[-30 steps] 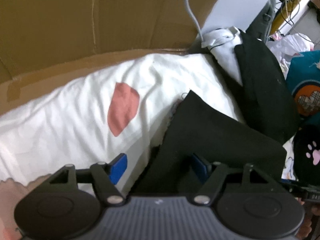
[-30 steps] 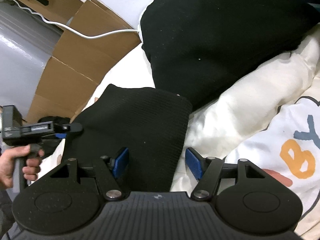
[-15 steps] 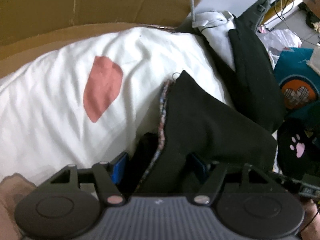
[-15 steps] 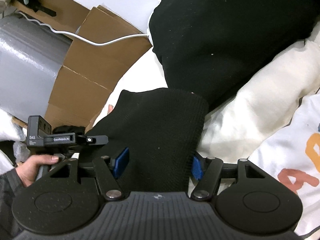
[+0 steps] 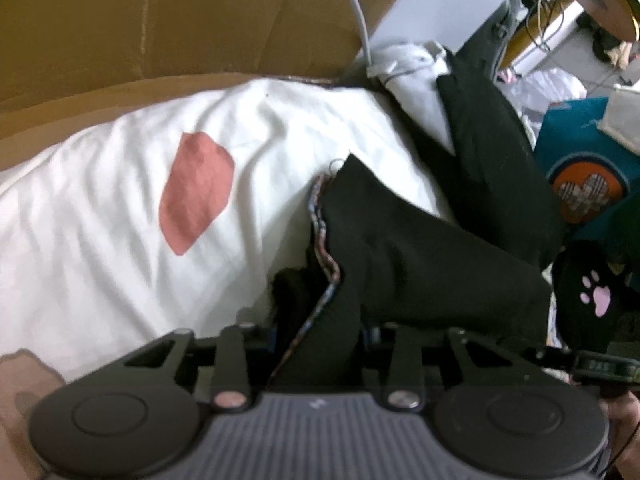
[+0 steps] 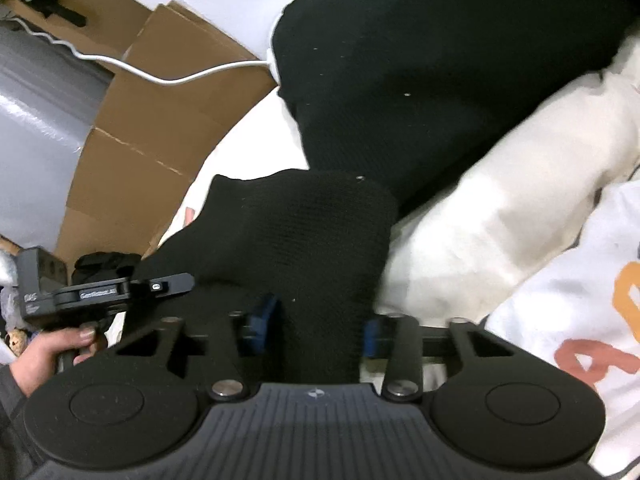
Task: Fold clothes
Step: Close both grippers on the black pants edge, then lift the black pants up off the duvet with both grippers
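While its jaws close, the left gripper [image 5: 320, 340] has a bunched edge of the black garment [image 5: 400, 248] between its blue pads, the cloth filling the narrow gap. It tilts steeply down toward the bed. From the pads the garment runs up to 12 o'clock, a multicoloured seam showing along its left edge, and spreads right toward 3 o'clock. It lies on a white sheet [image 5: 100, 220] with a pink patch [image 5: 196, 192] at 10 o'clock. Brown cardboard [image 5: 160, 20] stands beyond at 12 o'clock, and a grey cable [image 5: 360, 12] hangs at 1 o'clock.

The right gripper [image 6: 316, 332] is closing too, its blue fingers [image 6: 260, 320] pinching another part of the same black garment [image 6: 300, 232], which rises in a hump toward 12 o'clock. It points down at a shallower slant. At 9 o'clock a hand [image 6: 44, 352] grips the handle of the left gripper [image 6: 168, 284], whose tip meets the cloth's left side. A larger black cloth [image 6: 440, 60] lies at 1 o'clock, and a cream pillow [image 6: 500, 200] at 3 o'clock.
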`<state>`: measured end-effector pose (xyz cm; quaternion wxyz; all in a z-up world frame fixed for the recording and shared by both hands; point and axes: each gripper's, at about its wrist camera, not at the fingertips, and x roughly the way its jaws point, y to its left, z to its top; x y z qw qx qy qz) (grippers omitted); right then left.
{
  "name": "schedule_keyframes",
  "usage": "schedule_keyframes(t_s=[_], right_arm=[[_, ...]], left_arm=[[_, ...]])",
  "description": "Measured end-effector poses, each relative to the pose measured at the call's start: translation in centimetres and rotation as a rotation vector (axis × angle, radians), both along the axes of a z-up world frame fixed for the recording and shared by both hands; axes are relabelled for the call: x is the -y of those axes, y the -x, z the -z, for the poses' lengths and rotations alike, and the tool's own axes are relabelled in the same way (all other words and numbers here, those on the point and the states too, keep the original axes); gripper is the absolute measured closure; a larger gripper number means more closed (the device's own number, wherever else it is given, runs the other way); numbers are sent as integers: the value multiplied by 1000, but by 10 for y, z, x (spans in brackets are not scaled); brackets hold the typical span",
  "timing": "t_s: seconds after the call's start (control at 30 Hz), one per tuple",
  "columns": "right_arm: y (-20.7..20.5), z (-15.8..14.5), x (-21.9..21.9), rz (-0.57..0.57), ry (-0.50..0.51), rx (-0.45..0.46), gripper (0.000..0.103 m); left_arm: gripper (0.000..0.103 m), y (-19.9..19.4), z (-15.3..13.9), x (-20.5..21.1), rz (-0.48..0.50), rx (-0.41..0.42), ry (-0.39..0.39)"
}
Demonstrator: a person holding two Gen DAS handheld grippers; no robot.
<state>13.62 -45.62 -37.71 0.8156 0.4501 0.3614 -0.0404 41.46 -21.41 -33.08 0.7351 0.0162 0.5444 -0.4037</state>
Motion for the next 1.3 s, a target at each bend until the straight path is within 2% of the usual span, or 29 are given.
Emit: schedule_keyframes(t_s=[0.07,0.2,0.3,0.47,0.77,1.0,1.3], right_arm=[[0,-3,-1,-3,-1,5,89],[1,-18,-5,-13,26,11,90],[2,-37,-11,-33,60,22,91],[0,-80,-22,-98,123,65,91],[6,-172,-53,-270,279,186,91],[15,-251,-78,-345,422,282,91],[31,-363,-91,-399,572,407,91]], left_arm=[[72,4,-5,-4,-24,9,7],[74,16,-21,-9,-53,39,27],[75,24,-31,-20,-99,30,71],[75,50,-65,-50,-179,65,148],[76,96,-116,-112,-314,113,325],[76,128,-158,-136,-371,177,445],[76,160,-252,-144,-383,317,527]])
